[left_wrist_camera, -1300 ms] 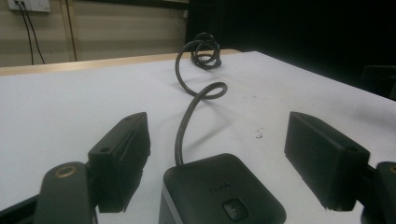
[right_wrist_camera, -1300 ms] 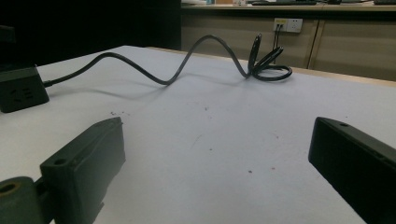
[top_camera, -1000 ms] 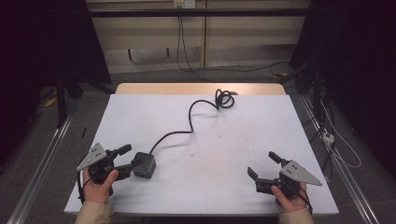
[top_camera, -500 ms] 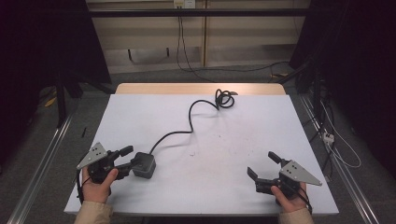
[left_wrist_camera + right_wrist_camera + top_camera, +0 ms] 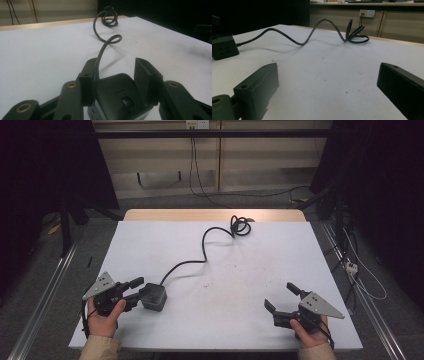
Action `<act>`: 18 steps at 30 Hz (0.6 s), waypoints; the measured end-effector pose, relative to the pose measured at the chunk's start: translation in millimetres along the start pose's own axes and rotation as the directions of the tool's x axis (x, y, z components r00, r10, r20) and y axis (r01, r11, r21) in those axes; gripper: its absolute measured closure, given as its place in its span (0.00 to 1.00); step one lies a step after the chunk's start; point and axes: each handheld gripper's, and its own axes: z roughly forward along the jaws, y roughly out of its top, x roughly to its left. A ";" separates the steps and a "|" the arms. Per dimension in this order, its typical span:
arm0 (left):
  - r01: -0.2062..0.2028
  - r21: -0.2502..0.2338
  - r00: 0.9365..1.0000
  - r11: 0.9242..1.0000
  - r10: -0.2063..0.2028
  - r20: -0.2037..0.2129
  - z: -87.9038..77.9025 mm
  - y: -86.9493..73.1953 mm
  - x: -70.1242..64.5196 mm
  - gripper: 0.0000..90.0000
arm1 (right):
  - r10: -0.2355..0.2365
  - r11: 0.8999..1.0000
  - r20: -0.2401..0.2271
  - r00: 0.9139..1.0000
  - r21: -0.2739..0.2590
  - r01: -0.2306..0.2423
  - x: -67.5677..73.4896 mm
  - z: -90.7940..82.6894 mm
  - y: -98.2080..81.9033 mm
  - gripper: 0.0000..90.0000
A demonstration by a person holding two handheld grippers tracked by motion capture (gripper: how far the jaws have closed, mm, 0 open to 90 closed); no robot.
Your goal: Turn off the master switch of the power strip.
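A black power cube with a button on top lies at the table's front left. Its black cable snakes back to a coil near the far edge. My left gripper has its jaws on either side of the cube, pressed against its flanks, with the cable rising past the left jaw. My right gripper rests at the front right, wide open with bare table between its jaws. From there the cube and the cable lie farther off.
The white table has a wooden strip along its far edge. Metal rails run along the floor on both sides. Loose cables and a wall socket lie beyond the table.
My left gripper has edged right and drawn its jaws in on the power cube. The right gripper has stayed where it was.
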 end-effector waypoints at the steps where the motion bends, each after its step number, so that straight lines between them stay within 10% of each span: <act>1: 0.000 0.002 1.000 1.000 0.000 0.000 0.0 0.1 0.1 0.61 | -0.001 1.000 0.000 1.000 0.000 0.001 0.1 0.0 0.0 0.04; 18: -0.003 0.034 1.000 0.999 0.003 0.005 0.6 0.9 0.8 0.74 | -0.006 1.000 -0.004 1.000 0.000 0.006 0.0 0.1 -0.1 0.04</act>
